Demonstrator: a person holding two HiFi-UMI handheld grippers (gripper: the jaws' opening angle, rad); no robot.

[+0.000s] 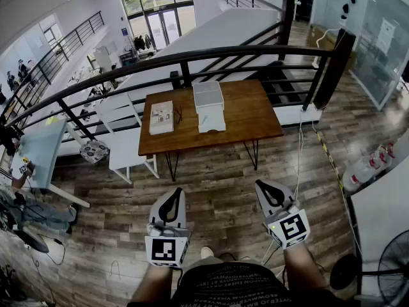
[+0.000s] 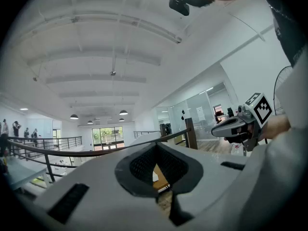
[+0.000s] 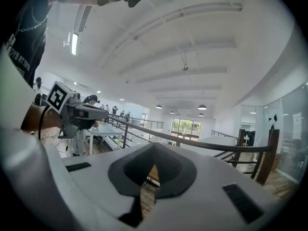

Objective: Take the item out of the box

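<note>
— Where is the box?
— The white box [image 1: 209, 106] stands with its lid up on the brown bench [image 1: 255, 117], upper middle of the head view. I cannot make out what is inside. A flat pack [image 1: 161, 118] lies just left of it.
— And your tools?
— My left tool [image 1: 171, 200] and right tool [image 1: 268, 195] are low in the frame over the wooden floor [image 1: 217, 184], well apart from the bench. Both are pressed together, pinching nothing.

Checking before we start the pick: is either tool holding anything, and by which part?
Nothing is held. The left tool and right tool are both shut and empty, well short of the table with the white box.
</note>
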